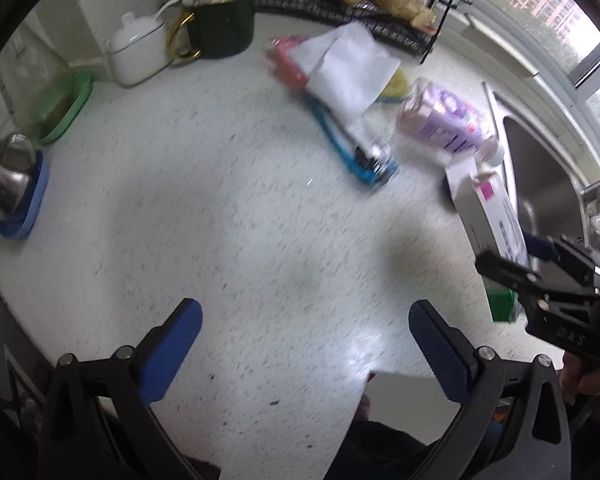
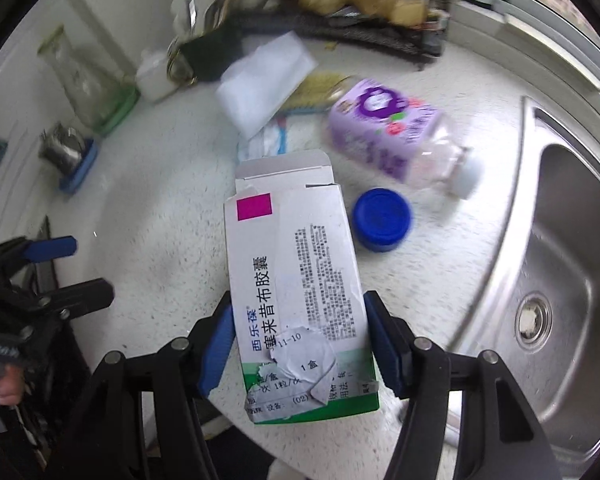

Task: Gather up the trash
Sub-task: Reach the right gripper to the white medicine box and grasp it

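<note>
While the right gripper (image 2: 300, 344) squeezes a white and green medicine box (image 2: 296, 280) between its blue fingers, the box is lifted above the speckled counter (image 2: 160, 208). Its top flap is open. A blue bottle cap (image 2: 382, 218) lies just beside it, near a purple bottle (image 2: 384, 132) on its side. White paper (image 2: 264, 80) lies farther back. The left gripper (image 1: 304, 344) holds nothing, with its fingers wide apart. A steel sink (image 2: 556, 264) is on the right.
</note>
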### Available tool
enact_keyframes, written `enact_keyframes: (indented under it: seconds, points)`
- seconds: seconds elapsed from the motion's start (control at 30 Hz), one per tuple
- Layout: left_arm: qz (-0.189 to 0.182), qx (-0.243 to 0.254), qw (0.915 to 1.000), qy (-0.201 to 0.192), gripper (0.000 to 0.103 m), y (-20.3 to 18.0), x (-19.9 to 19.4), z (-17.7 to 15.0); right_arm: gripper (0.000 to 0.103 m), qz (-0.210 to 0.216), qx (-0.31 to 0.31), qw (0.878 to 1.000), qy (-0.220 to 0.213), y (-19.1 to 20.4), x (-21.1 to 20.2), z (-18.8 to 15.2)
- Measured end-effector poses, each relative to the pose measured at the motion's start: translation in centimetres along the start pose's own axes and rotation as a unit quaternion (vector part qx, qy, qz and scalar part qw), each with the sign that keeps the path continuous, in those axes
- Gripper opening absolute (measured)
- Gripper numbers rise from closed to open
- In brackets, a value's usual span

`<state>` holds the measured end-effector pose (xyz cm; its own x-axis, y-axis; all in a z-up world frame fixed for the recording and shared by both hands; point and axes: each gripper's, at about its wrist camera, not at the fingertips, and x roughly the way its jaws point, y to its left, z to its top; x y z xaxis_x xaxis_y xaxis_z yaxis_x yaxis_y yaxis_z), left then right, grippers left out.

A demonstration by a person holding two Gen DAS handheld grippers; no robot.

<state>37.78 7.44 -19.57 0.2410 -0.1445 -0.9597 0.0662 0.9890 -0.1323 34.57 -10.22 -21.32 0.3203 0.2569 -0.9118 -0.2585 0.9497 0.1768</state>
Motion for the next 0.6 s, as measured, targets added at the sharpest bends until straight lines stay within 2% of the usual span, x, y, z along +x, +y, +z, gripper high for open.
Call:
enact_keyframes:
  seconds: [0.1,0.2,0.27,0.47,0.6]
  points:
    - [-0.013,0.013,0.9998,-0.012,0.102,-0.6,-0.2,1.9,0.059,-0.01,0.019,1.0,-0.01,-0.8,-1.5,-0.1]
    - [-0.021,0.052,0.998,-0.03,0.102,-1.6,-0.3,4.0,0.059,-0.019,0.04,0.999,-0.02,-2.2,-2.2,0.3]
    - [-0.019,0.086,0.9953,-0.039,0.102,-2.4,-0.1,5.7,0.059,-0.025,0.055,0.998,-0.026,-3.0,-2.8,0.2]
    - [-0.015,0.138,0.988,-0.068,0.102,-3.6,1.8,9.5,0.059,-0.046,0.092,0.994,-0.033,-4.7,-3.2,-0.4]
    - [-0.005,0.161,0.9841,-0.074,0.092,-4.4,3.3,11.4,0.059,-0.055,0.117,0.991,-0.029,-5.6,-3.3,-0.9]
